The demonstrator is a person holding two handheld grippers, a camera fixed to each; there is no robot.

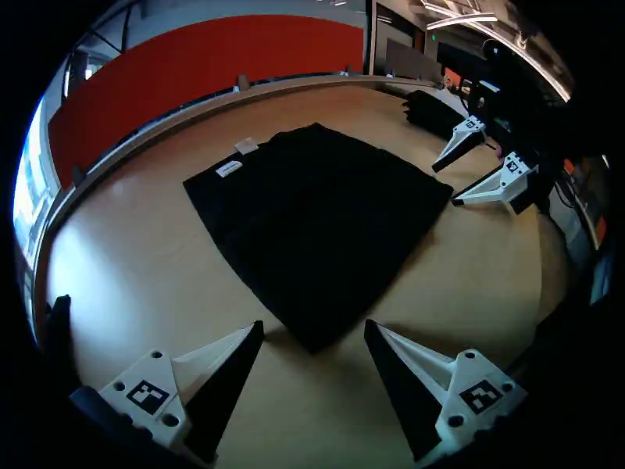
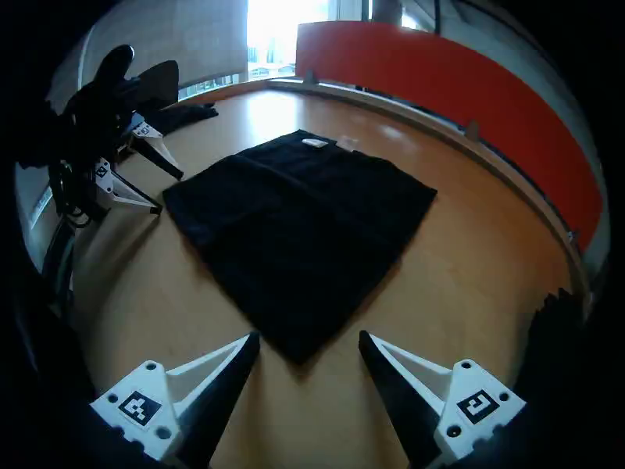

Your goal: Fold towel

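A black towel [image 1: 312, 211] [image 2: 297, 227] lies flat on the wooden table [image 1: 141, 266] [image 2: 484, 258], with a white tag [image 1: 229, 168] [image 2: 315, 143] at its far edge. In the left gripper view, my left gripper [image 1: 312, 324] is open, its fingers on either side of the towel's near corner, low over the table. My right gripper [image 1: 445, 185] is open at the towel's right-hand corner. In the right gripper view, that right gripper [image 2: 308, 336] straddles its own near corner, and the left gripper [image 2: 169, 191] stands open at the corner on the left. Neither gripper holds cloth.
A red partition [image 1: 195, 62] [image 2: 469, 86] runs behind the table's raised back edge. A dark folded cloth pile [image 1: 433, 109] [image 2: 183, 116] lies at the table's far end. Bare wood surrounds the towel. A bright window [image 2: 289, 19] is beyond.
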